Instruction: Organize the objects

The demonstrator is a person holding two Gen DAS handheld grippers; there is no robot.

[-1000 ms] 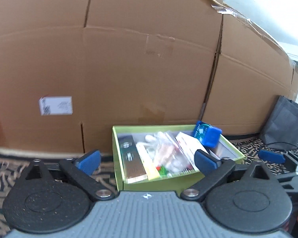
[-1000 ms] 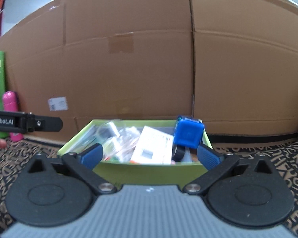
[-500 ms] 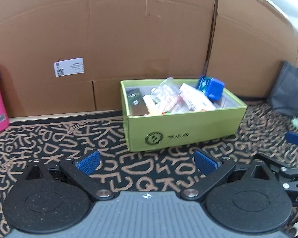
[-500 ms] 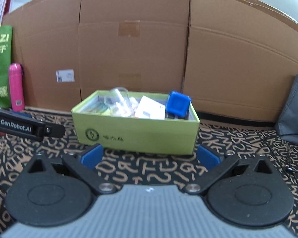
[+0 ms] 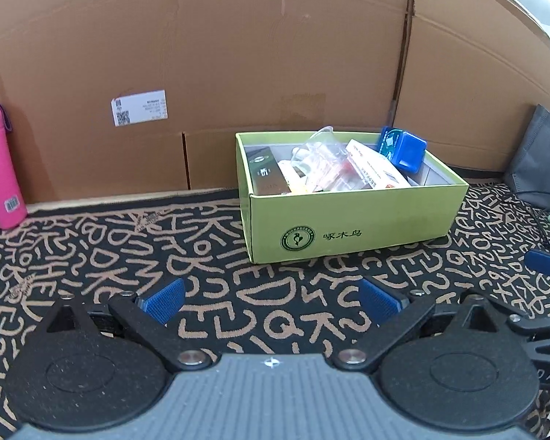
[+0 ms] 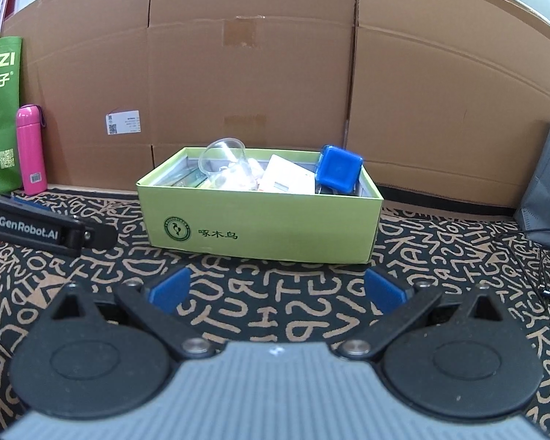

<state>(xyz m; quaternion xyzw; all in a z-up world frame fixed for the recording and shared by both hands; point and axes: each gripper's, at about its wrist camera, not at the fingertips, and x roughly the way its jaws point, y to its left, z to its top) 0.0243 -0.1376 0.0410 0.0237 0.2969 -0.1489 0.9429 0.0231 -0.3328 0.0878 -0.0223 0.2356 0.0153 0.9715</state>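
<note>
Having backed away from the box (image 5: 352, 216), both tongs, left (image 5: 271, 299) and right (image 6: 277, 289), are released, empty; sorting appears finished.

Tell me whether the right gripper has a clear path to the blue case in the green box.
Probably yes. The right gripper is open and empty, only bare patterned mat lies before the green box, and the blue case sticks up above the rim at the box's right end, uncovered.

Open green box (image 6: 260, 227) on patterned mat, crammed with a tilted blue case (image 6: 339, 173).
</note>
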